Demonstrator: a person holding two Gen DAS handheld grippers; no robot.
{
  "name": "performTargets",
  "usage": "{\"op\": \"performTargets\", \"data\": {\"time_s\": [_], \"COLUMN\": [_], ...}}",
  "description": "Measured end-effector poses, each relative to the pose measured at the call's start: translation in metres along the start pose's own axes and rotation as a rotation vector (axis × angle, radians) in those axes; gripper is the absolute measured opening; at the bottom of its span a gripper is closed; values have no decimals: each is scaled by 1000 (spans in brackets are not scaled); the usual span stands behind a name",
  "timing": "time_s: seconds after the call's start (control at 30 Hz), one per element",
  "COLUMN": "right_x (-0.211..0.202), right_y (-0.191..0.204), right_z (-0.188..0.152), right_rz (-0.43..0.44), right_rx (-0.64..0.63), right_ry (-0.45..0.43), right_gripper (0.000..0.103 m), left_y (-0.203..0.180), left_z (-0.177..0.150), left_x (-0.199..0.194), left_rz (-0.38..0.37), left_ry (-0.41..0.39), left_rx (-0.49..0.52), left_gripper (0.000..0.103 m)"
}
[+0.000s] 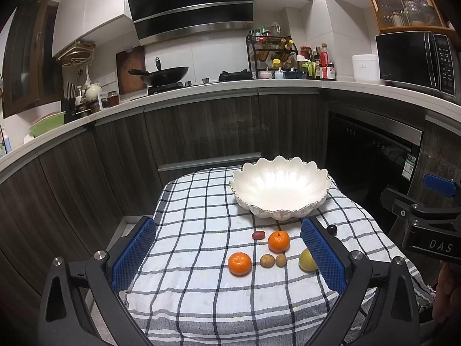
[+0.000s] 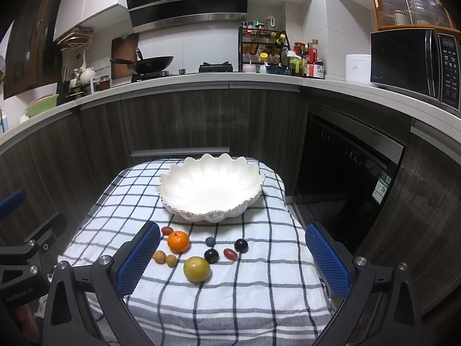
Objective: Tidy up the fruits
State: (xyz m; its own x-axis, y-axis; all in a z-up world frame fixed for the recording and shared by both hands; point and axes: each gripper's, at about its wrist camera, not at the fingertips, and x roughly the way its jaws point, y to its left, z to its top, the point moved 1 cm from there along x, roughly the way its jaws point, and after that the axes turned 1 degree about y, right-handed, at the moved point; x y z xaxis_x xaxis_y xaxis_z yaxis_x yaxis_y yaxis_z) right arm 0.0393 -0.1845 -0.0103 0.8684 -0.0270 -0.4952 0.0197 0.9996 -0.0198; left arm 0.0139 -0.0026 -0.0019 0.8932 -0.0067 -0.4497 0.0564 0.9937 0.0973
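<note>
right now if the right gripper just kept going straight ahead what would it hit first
Most likely the yellow-green fruit, which lies nearest between the open right gripper and the white bowl. The dark plums sit just past it. Depth is hard to judge through the fisheye, so it could pass above them.

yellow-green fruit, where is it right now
In the right wrist view the yellow-green fruit lies on the checked cloth, nearest the camera, just in front of a dark plum and right of two small brown fruits.
</note>
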Motion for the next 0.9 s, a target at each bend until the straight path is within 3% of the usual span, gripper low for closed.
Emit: {"op": "performTargets", "data": {"time_s": [0.9], "right_x": [31], "right_y": [13], "right_z": [4], "right_rz": [-18], "right_rx": [-40], "right_ry": [60], "right_gripper": [102], "left_y": [9], "left_z": [-4], "left_x": [38], "left_rz": [27], "left_ry": [36], "left_rx": [16], "left_gripper": [103]}}
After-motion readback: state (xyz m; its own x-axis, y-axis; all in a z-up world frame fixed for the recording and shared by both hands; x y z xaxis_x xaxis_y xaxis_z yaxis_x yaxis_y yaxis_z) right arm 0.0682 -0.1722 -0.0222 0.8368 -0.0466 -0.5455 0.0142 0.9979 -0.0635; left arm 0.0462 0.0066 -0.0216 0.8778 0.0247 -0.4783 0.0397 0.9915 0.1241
